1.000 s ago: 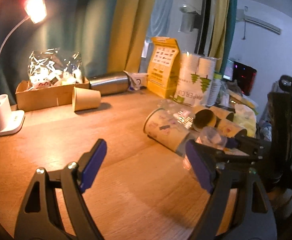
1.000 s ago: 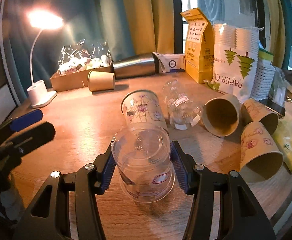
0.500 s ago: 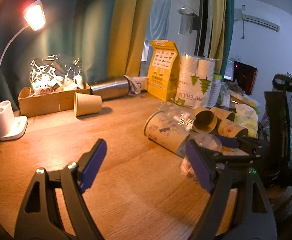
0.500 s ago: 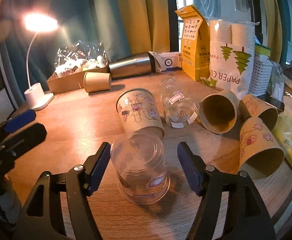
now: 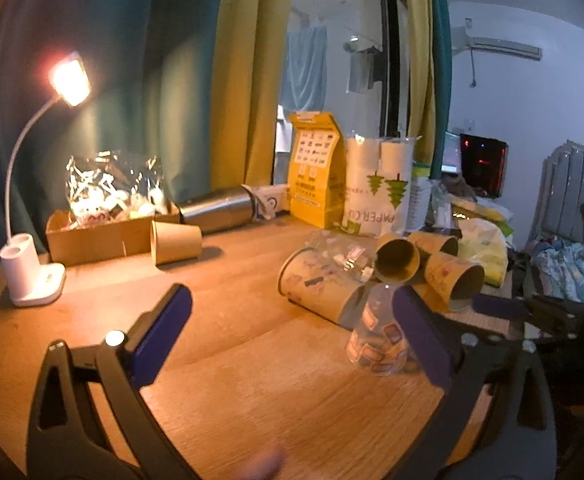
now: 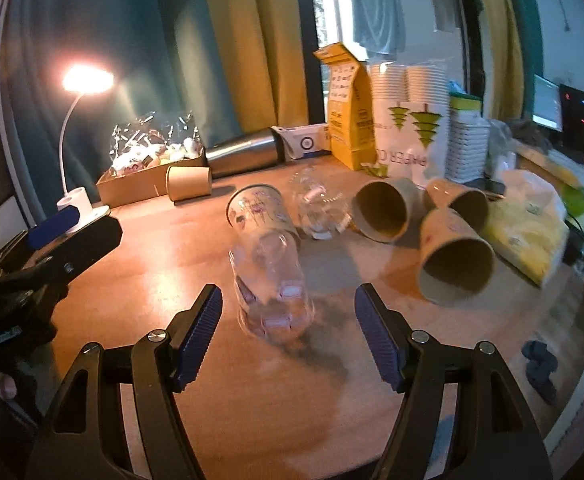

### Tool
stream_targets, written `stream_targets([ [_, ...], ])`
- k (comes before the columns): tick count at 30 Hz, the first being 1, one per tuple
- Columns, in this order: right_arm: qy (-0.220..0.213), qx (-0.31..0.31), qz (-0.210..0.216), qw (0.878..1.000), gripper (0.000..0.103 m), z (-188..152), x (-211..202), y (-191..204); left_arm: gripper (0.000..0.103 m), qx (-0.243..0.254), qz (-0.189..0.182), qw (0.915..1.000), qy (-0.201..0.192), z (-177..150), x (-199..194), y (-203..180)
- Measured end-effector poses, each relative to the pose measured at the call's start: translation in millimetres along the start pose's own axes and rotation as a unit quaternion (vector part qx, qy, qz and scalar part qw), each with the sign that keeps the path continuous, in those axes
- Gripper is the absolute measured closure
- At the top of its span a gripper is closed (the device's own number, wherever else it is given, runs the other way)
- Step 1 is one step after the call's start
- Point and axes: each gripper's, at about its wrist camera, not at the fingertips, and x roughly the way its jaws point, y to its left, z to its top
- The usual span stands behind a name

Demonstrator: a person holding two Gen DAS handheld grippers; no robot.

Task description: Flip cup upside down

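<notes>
In the right wrist view the clear plastic cup (image 6: 272,286) stood mouth-down on the wooden table (image 6: 331,392) at the centre of the frame, its outline smeared by motion blur so that the printed labels near its rim could not be read. The right gripper (image 6: 288,338) sat below it with its blue pads spread wide and nothing between them — each pad was apart from the cup, with bare wood on both sides. The left gripper (image 6: 58,228) came in at the left edge of that frame, only partly in view.

In the left wrist view the left gripper (image 5: 292,340) was likewise wide open and empty, and its right-hand pad covered part of the clear plastic cup (image 5: 375,338) at centre right. Behind the cup a printed paper cup (image 6: 258,210) lay on its side, just beside it; whether the two touched was not clear. A second transparent cup (image 6: 319,210) lay beyond, hard to separate from the glare. Three brown paper cups lay tipped at the right, the nearest one (image 6: 453,262) with its mouth toward the camera. A yellow bag (image 6: 531,224) was blurred near the right edge of the table. The lower part of both frames showed open tabletop in front of the pads.
</notes>
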Motion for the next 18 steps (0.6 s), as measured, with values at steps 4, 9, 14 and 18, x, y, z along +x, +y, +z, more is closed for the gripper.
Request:
stream_targets([
  [4, -0.011, 0.009, -0.01, 1.0, 0.031, -10, -11, -3, 0.001, 0.013, 0.01, 0.9998, -0.012, 0, -6, -6],
  [9, -0.009, 0.016, -0.009, 1.0, 0.031, -13, -11, -6, 0.001, 0.017, 0.007, 0.9996, -0.021, 1, -11, -8],
  [14, -0.005, 0.016, -0.009, 1.0, 0.031, -15, -6, -7, 0.001, 0.021, -0.004, 0.9998, 0.0, 0, -6, -11],
  [18, -0.007, 0.015, -0.01, 1.0, 0.031, -15, -7, -6, 0.001, 0.024, 0.002, 0.9997, 0.004, -1, -5, -12],
])
